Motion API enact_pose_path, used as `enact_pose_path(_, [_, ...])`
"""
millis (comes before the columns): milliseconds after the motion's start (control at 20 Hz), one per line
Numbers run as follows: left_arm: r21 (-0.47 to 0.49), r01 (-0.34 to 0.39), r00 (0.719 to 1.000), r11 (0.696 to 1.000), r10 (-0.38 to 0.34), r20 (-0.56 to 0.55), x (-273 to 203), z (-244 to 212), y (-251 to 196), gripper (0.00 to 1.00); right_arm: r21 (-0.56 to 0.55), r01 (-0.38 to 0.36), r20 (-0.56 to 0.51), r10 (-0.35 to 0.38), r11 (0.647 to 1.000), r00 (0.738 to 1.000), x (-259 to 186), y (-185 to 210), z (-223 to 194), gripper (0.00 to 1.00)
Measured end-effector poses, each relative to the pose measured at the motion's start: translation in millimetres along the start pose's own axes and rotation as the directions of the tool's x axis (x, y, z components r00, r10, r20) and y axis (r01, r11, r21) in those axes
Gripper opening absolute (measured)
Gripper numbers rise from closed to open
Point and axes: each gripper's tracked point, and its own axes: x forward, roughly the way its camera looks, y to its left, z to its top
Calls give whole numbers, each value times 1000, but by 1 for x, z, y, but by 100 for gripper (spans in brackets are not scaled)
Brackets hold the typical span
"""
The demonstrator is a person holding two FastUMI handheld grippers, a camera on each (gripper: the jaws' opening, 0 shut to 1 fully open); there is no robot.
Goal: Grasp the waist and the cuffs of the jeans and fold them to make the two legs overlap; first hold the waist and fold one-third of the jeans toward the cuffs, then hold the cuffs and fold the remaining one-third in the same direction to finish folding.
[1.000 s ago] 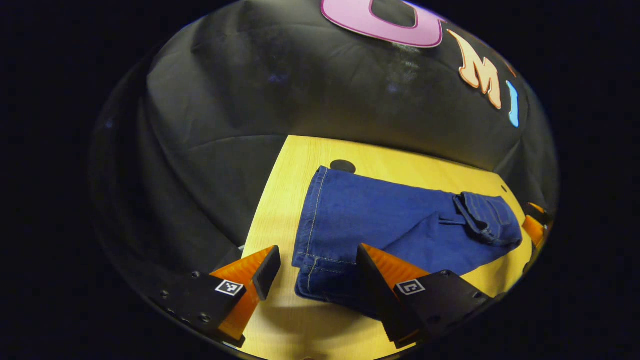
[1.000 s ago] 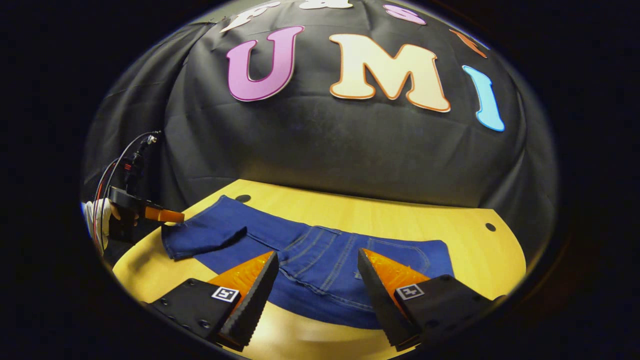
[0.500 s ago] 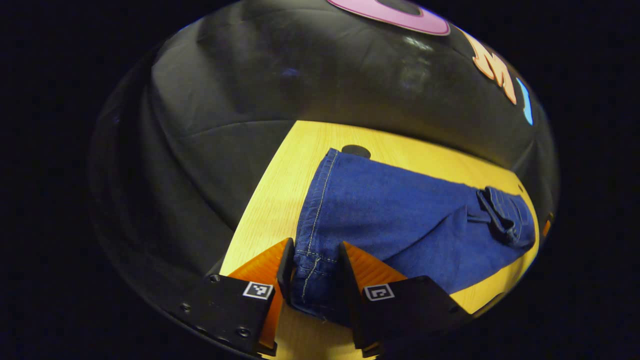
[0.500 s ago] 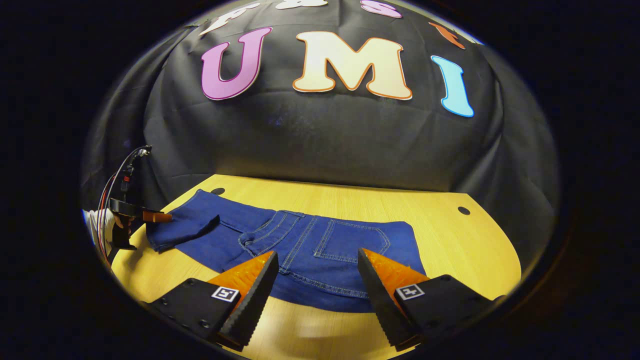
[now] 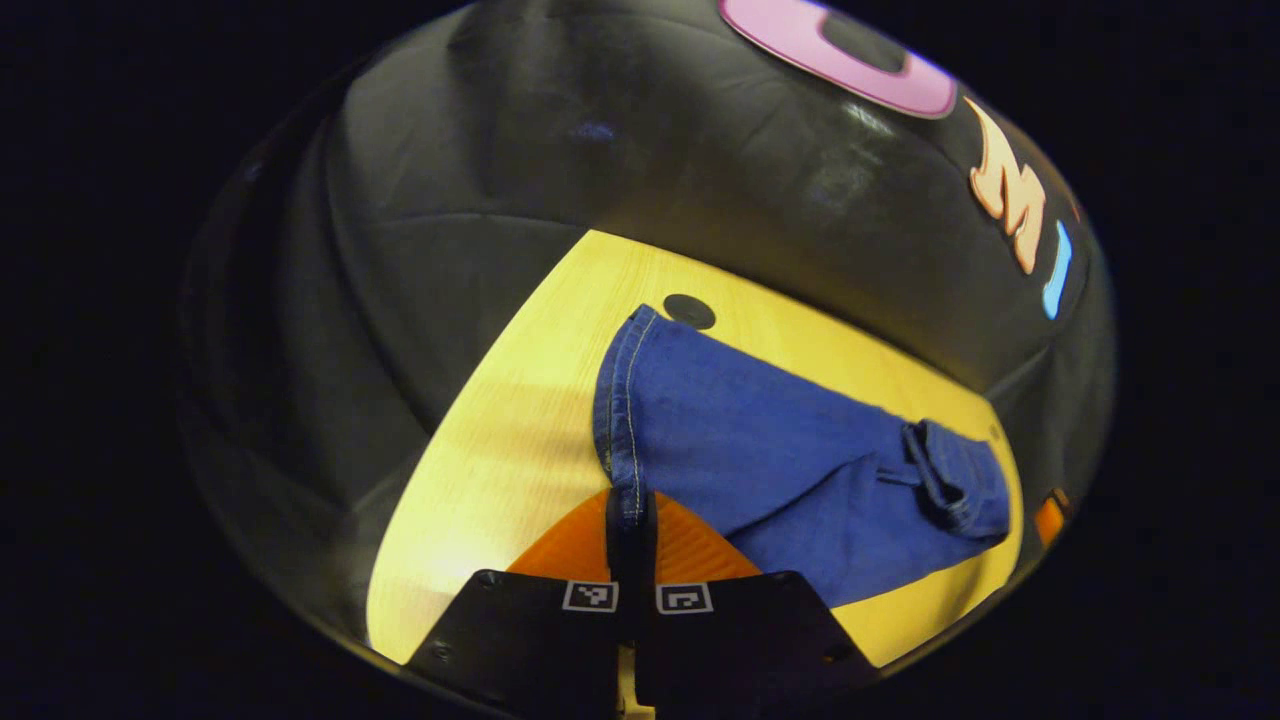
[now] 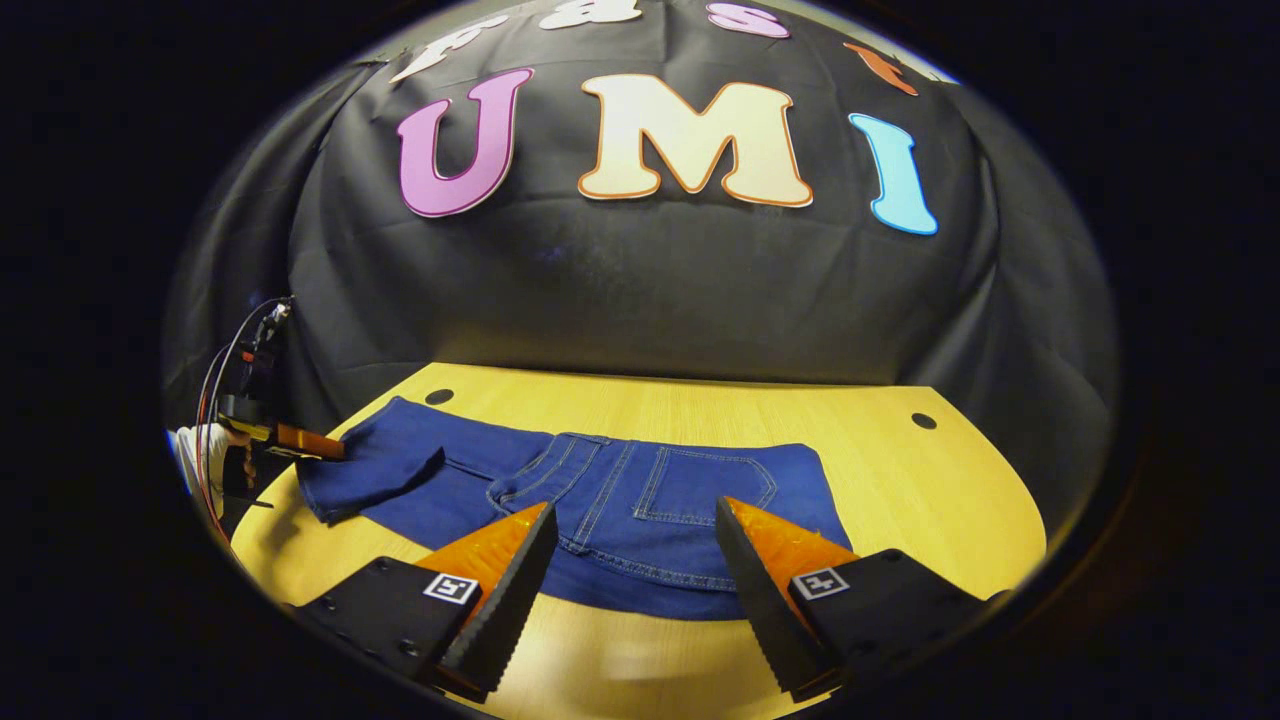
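Left gripper [image 5: 631, 520] clamped on jeans [image 5: 760, 450] cuff hem, apparently both layers. Right gripper [image 6: 632, 560] wide open, holding nothing, waist [image 6: 640, 585] at 12 o'clock.

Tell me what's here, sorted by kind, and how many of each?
Jeans: 1
Grippers: 2, the left gripper and the right gripper
Wooden table: 1
Dark round holes in the table: 2, one and another
Total: 6

Black bodies on both tools: the right gripper [image 6: 631, 585] carries square coded tags and small screws, the left gripper [image 5: 631, 560] paired tags.
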Motion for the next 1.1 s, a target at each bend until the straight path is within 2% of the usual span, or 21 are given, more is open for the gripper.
enact_pose_path(200, [-85,117,993,989,-116,16,-27,12,-52,0,15,-4,22,4,1000,1000,-7,-7,10,98])
enact_pose_path(250, [-95,150,989,984,-148,28,-29,18,-69,0,16,-8,25,7,1000,1000,-8,-9,11,100])
enact_pose_path(300, [-89,179,983,980,-176,45,-33,27,-85,0,15,-10,29,9,1000,1000,-10,-11,13,98])
enact_pose_path(400, [-48,221,974,974,-218,61,-39,38,-114,0,15,-19,38,18,1000,999,-15,-17,15,100])
enact_pose_path(450, [-26,232,971,972,-230,58,-40,38,-128,0,16,-23,41,23,1000,999,-18,-20,16,98])
enact_pose_path(550, [9,256,965,967,-256,52,-38,37,-161,0,15,-23,52,22,1000,998,-25,-33,19,100])
enact_pose_path(600, [26,270,961,963,-271,48,-38,36,-178,0,13,-17,58,16,1000,998,-30,-42,21,98])
enact_pose_path(1100, [130,360,931,924,-365,11,-27,21,-326,0,59,99,77,-103,993,992,-76,-176,22,98])
